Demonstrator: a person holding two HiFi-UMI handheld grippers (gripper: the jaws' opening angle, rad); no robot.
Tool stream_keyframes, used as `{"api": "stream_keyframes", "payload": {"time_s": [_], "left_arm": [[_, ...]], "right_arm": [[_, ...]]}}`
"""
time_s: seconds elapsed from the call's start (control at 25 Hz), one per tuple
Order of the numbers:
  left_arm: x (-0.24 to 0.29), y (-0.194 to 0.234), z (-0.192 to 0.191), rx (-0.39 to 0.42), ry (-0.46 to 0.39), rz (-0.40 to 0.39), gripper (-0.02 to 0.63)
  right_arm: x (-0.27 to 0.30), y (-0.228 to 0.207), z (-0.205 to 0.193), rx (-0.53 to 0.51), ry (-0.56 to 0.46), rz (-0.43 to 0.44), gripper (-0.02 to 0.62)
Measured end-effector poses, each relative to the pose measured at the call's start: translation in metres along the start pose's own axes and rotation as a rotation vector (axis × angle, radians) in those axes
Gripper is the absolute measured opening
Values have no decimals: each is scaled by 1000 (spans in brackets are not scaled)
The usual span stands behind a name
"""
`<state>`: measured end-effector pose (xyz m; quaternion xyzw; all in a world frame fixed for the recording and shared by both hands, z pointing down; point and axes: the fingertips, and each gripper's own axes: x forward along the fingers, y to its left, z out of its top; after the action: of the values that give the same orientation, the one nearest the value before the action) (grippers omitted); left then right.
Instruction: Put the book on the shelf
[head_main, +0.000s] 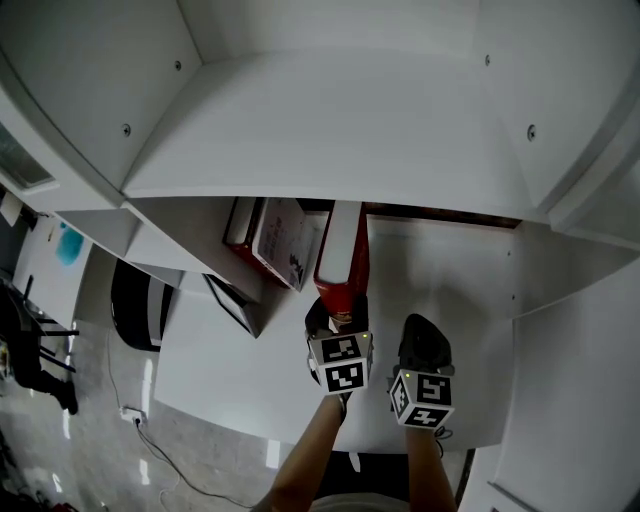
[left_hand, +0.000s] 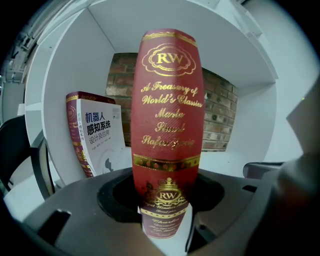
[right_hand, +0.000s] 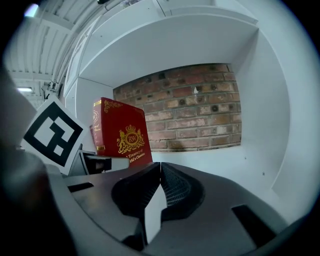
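The white shelf (head_main: 440, 270) takes up most of the scene: an open compartment with a brick back wall and a bare board to the right. The task's thing, the red book (left_hand: 169, 125), is already inside this compartment. It stands upright with its gilt spine facing outward, roughly in the middle of the board. The right gripper view shows it (right_hand: 122, 132) well forward of the bricks, so by the look of it the carrying is done.

To its left, two leaning books (left_hand: 97, 135) rest against the side wall, a white one in front of a dark red one. A clear gap lies between them and the red book, and nothing props it on either side.

The left tongs (left_hand: 167, 220) are spread wide and clamped on the foot of the red book's spine, so the book is not yet released. Whether its bottom edge bears fully on the board cannot be told from these views.

The right tongs (right_hand: 159, 195) are closed with nothing between them. They hover just to the right of the left pair (head_main: 335, 310), over the front of the board.

What seems left is to settle the book, perhaps slide it back or against its neighbours, then let go and withdraw.
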<state>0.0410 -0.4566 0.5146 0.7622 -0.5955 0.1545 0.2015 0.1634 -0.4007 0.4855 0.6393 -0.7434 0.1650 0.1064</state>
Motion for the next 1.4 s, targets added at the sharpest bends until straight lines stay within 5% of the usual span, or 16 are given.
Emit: {"api": "stream_keyframes", "payload": {"time_s": [0.68, 1.4], "left_arm": [[30, 16, -10, 53, 10, 56, 244], [49, 22, -14, 79, -72, 90, 244]], "right_arm": [[22, -13, -8, 16, 21, -11, 17], [35, -11, -8, 10, 17, 6, 17]]}}
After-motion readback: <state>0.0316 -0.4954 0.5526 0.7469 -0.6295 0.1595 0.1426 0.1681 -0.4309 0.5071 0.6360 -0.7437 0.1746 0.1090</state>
